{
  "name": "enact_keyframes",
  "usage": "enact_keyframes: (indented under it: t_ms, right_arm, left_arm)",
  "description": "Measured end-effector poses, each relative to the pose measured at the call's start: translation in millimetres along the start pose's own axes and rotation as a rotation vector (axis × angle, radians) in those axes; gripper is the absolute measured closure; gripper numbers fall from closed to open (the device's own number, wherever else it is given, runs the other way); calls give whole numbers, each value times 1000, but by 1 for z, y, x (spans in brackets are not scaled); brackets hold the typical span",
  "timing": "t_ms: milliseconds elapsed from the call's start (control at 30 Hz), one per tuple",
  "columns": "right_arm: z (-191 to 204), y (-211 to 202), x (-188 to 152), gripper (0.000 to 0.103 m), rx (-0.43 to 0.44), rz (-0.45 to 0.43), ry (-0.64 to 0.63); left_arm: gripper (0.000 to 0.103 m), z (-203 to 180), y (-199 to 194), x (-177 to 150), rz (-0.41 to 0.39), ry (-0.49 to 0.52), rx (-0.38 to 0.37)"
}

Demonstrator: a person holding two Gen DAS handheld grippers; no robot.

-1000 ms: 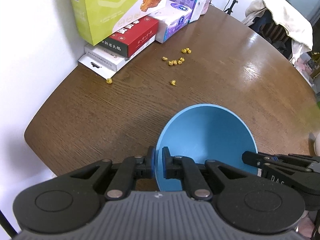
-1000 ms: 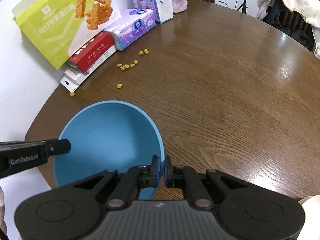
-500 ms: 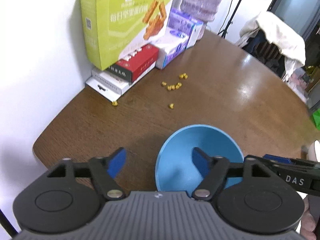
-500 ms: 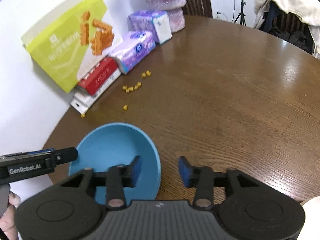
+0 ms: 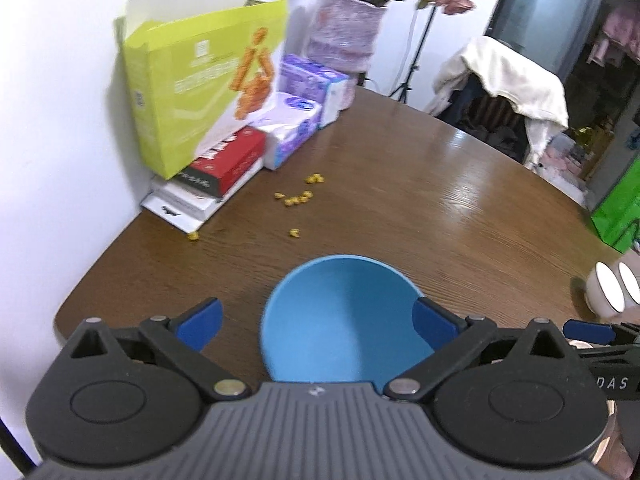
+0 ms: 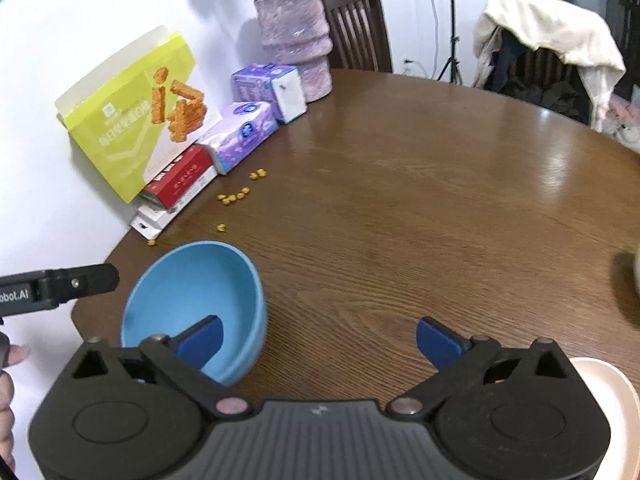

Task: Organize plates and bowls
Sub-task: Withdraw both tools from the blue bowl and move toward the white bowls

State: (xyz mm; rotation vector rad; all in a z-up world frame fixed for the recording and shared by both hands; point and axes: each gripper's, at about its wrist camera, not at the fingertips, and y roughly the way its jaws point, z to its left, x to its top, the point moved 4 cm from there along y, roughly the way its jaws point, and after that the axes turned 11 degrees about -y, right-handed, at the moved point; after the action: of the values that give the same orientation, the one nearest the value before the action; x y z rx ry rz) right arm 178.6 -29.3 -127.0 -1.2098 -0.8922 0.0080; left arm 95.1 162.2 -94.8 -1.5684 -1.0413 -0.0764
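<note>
A blue bowl (image 5: 340,320) (image 6: 192,296) sits upright on the brown round table (image 6: 400,220), near its front left edge. My left gripper (image 5: 316,324) hovers above the bowl. Its jaws are opening wide, the bowl lies below and between them, and neither pad touches it. My right gripper (image 6: 320,340) hangs to the bowl's right, also opening. Its left finger (image 6: 200,338) is over the bowl's inside and bare table lies between the jaws. The right gripper's blue tip (image 5: 588,332) shows at the left wrist view's edge. A pale pink plate (image 6: 600,384) lies at the bottom right.
A green snack box (image 6: 132,128), a red box (image 6: 180,180), tissue packs (image 6: 240,136) and a pink vase (image 6: 296,44) line the wall. Yellow crumbs (image 6: 234,197) lie scattered before them. A white cup-like thing (image 5: 608,292) stands at the right. A cloth-draped chair (image 6: 548,36) stands behind.
Both grippers were shut on the blue bowl's rim, one on each side. They have let go, opened wide and drawn up and back. The bowl stays on the table.
</note>
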Motion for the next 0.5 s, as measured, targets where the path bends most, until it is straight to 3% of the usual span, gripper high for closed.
enact_keyframes:
  t_ms: [500]
  right_arm:
    - [-67,-52,-38,0,-173,-46,219]
  left_arm:
    - [0,-60,10,-5,38,150,-137]
